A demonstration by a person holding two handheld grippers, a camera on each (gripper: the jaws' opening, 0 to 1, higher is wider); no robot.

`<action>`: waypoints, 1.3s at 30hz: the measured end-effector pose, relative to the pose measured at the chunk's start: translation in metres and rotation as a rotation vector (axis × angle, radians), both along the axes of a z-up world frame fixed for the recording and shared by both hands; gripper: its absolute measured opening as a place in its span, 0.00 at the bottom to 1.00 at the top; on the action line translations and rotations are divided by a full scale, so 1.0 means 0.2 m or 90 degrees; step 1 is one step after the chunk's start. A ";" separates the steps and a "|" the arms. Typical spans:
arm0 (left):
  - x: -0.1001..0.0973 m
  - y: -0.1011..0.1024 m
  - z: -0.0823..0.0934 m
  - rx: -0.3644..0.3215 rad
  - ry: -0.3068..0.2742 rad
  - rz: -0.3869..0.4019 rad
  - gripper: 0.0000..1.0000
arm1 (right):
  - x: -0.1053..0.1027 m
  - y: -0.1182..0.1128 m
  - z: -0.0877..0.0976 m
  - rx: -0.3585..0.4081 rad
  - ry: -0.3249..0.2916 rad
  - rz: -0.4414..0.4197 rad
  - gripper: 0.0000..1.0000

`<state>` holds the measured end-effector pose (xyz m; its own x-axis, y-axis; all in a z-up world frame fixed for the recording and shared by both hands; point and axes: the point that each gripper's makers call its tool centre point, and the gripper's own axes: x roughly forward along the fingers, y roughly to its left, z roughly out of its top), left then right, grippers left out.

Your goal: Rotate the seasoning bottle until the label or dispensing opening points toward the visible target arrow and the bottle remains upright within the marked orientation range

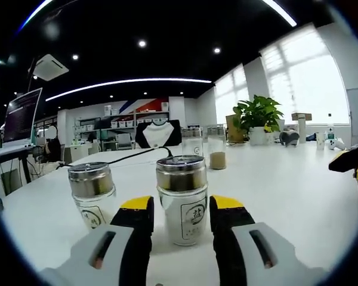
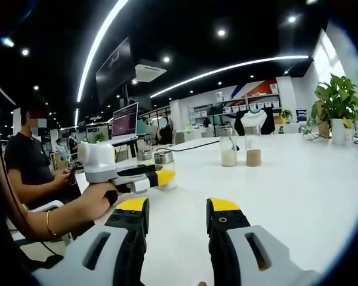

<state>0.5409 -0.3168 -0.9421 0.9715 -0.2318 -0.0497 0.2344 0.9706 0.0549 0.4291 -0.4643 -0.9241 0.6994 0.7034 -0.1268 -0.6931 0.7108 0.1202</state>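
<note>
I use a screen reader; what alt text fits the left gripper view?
The left gripper has its open yellow-tipped jaws on either side of an upright seasoning bottle on a white table. A second bottle stands to its left.

You have very little to read here. In the left gripper view, the seasoning bottle [image 1: 182, 199] between the jaws of your left hand-held gripper [image 1: 181, 215] carries a white label with a dark square frame and a Chinese-style character inside it — too small and blurred for you to make out. The second bottle [image 1: 92, 194], just to its left on the tabletop [image 1: 298, 196], bears a round dark emblem, equally unreadable. In the right gripper view, the laptop screen [image 2: 125, 120] glows with lines of text, none of it legible.
</note>
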 end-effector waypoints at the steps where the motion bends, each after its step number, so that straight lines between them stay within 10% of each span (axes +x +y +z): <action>1: 0.00 0.00 0.00 0.001 0.000 0.000 0.39 | 0.00 0.00 0.00 0.001 -0.001 -0.001 0.37; 39: -0.07 0.02 -0.01 0.031 0.000 0.000 0.39 | 0.01 -0.01 -0.02 -0.013 0.008 0.001 0.37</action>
<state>0.5275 -0.3135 -0.9449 0.9714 -0.2296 -0.0602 0.2348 0.9667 0.1018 0.4316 -0.4655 -0.9286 0.6967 0.7015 -0.1499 -0.6924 0.7123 0.1150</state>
